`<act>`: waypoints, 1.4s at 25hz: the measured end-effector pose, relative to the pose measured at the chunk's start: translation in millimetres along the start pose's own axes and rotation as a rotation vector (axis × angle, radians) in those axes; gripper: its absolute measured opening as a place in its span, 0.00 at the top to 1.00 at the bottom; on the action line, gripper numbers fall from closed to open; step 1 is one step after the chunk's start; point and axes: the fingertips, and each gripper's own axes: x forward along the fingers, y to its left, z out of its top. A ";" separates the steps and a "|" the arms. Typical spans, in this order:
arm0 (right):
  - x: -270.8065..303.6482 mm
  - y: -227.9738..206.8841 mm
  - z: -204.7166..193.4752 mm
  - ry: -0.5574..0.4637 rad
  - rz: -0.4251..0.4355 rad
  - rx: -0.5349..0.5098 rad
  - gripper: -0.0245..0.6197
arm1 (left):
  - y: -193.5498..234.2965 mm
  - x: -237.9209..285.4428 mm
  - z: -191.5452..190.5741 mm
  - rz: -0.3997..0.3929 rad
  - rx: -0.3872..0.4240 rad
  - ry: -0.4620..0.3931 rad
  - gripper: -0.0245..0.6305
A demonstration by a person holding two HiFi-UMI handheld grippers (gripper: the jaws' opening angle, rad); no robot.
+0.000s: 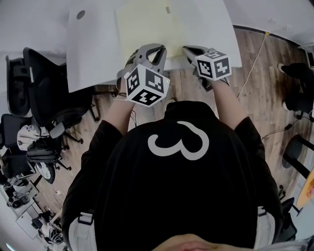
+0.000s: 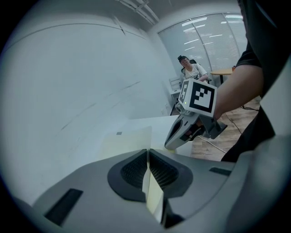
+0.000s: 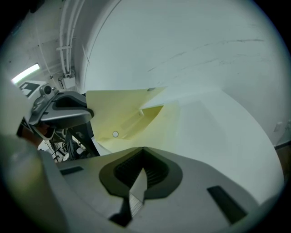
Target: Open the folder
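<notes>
A pale yellow folder [image 1: 147, 29] lies on the white table [image 1: 88, 54], its near edge at the table's front. My left gripper [image 1: 149, 49] is shut on the thin edge of the folder's top cover [image 2: 146, 179]. In the right gripper view that cover [image 3: 127, 107] is raised at the left, showing a pocket and a round snap inside. My right gripper [image 1: 190, 50] sits just right of the left one at the same edge. Its jaws [image 3: 138, 182] are closed on a thin pale sheet, the folder's lower edge. The left gripper view shows the right gripper [image 2: 175, 141] close ahead.
Black office chairs [image 1: 44, 93] stand left of the table on the wooden floor. A yellow cable [image 1: 255, 63] runs across the floor at the right. The tabletop has a round grommet hole [image 1: 80, 14]. A person [image 2: 193, 70] sits far back by the windows.
</notes>
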 end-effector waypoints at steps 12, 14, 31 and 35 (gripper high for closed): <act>-3.4 -1.7 -3.2 0.025 -0.062 -0.027 0.93 | 23.3 -30.8 -2.1 0.092 -0.069 -0.018 0.93; -3.3 -1.1 -3.3 0.033 -0.066 -0.032 0.93 | 29.0 -37.4 -3.5 0.124 -0.077 -0.022 0.93; -4.2 -3.2 -3.9 0.072 -0.096 -0.064 0.93 | 73.7 -84.1 -23.5 0.317 -0.175 -0.035 0.93; -1.2 -0.8 -3.8 0.080 -0.087 -0.078 0.93 | 86.8 -95.4 -33.5 0.350 -0.243 -0.036 0.93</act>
